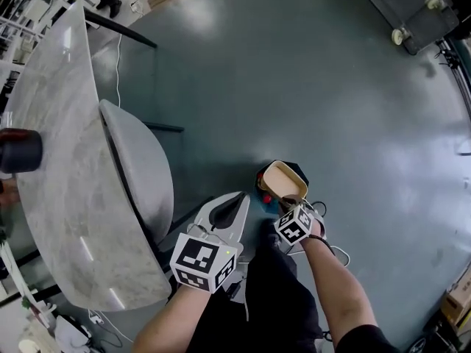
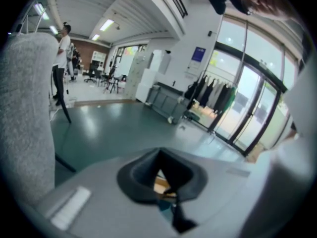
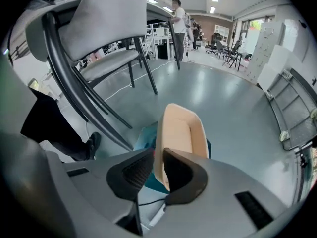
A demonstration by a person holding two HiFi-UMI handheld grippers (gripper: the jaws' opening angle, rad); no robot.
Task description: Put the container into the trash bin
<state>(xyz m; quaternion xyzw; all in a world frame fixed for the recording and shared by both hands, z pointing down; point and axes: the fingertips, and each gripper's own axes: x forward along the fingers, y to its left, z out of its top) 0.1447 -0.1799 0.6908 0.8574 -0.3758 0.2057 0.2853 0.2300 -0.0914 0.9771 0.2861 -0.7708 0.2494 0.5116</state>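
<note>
A tan, tub-shaped container [image 1: 283, 180] hangs on end over a small trash bin [image 1: 262, 188] with a teal liner, on the floor just ahead of my legs. My right gripper [image 1: 289, 201] points steeply down and is shut on the container's near wall. In the right gripper view that wall [image 3: 181, 133] runs up between the two dark pads of the right gripper [image 3: 158, 163], with the teal bin [image 3: 146, 139] beneath. My left gripper [image 1: 245, 197] hovers left of the bin, its fingers meeting at the tips and empty. In the left gripper view the left gripper [image 2: 166, 182] shows only a sliver of tan and teal through its pads.
A marble table [image 1: 59, 160] curves along the left with a dark cup [image 1: 18, 150] on it. A grey chair [image 1: 140, 169] is tucked beside it, its legs near the bin [image 3: 99, 108]. A wheeled cart [image 1: 412, 6] stands far right. Cables lie on the green floor.
</note>
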